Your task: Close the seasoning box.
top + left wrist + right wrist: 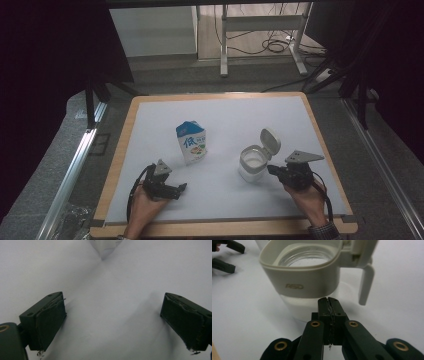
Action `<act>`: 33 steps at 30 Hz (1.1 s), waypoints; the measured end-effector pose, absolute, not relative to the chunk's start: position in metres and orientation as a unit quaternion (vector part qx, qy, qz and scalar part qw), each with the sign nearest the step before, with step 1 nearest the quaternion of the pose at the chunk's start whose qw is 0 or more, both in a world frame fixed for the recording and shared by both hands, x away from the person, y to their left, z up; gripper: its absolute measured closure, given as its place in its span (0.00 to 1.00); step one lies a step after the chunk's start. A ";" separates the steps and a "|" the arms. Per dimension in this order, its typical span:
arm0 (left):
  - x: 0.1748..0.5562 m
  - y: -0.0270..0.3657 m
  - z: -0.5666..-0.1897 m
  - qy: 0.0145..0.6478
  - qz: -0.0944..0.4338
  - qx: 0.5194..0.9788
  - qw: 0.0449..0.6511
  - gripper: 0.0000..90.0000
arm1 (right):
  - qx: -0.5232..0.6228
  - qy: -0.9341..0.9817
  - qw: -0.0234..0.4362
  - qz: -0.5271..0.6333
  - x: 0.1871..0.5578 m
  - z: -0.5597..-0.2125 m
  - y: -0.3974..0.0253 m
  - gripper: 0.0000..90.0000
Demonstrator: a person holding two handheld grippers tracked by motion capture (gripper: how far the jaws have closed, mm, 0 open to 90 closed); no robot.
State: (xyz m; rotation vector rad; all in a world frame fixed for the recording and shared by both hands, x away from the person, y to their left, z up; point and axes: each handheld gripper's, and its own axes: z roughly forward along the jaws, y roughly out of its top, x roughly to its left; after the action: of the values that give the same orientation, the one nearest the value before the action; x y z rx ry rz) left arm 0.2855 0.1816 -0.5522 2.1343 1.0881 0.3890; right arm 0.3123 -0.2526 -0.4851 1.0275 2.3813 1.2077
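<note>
**Q:** Which object is the work centred on, and where does it stand?

**A:** The white jar [252, 163], right of centre in the high view. It stands upright on the white surface [225, 112], long axis vertical, mouth up. Its hinged lid [269, 140] is flipped open and leans toward the upper right of the frame. In my right gripper view the jar [304, 287] sits in the upper half, with a lid tab [365, 283] hanging at the right.

**Q:** And your tongs?

**A:** My right tongs [329, 305] are pressed fully together with nothing between them, tips just in front of the jar's lower wall; I cannot tell whether they touch it. In the high view they [271, 170] sit at the jar's right side. My left tongs [112, 320] are spread wide and empty over bare surface, at the lower left of the high view [183, 188].

**Q:** What else is nearby?

**A:** A blue-and-white carton [191, 142] stands upright left of the jar, apart from it, gabled top up.

**Q:** What could go wrong?

**A:** In my judgement, a push low on the jar with closed tips could slide it leftward or tip it, since the open lid adds weight up high. Reaching for the carton carelessly could topple that, being tall and narrow.
</note>
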 end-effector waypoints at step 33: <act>0.286 0.182 -0.552 0.419 0.150 0.825 0.348 0.06 | 0.373 0.794 0.144 0.458 0.349 -0.442 -0.275 0.99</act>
State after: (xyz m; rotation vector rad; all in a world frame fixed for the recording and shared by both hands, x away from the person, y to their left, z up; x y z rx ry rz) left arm 0.2856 0.1819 -0.5524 2.1391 1.0874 0.3898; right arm 0.3487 -0.2751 -0.4418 1.0738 2.2888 1.3211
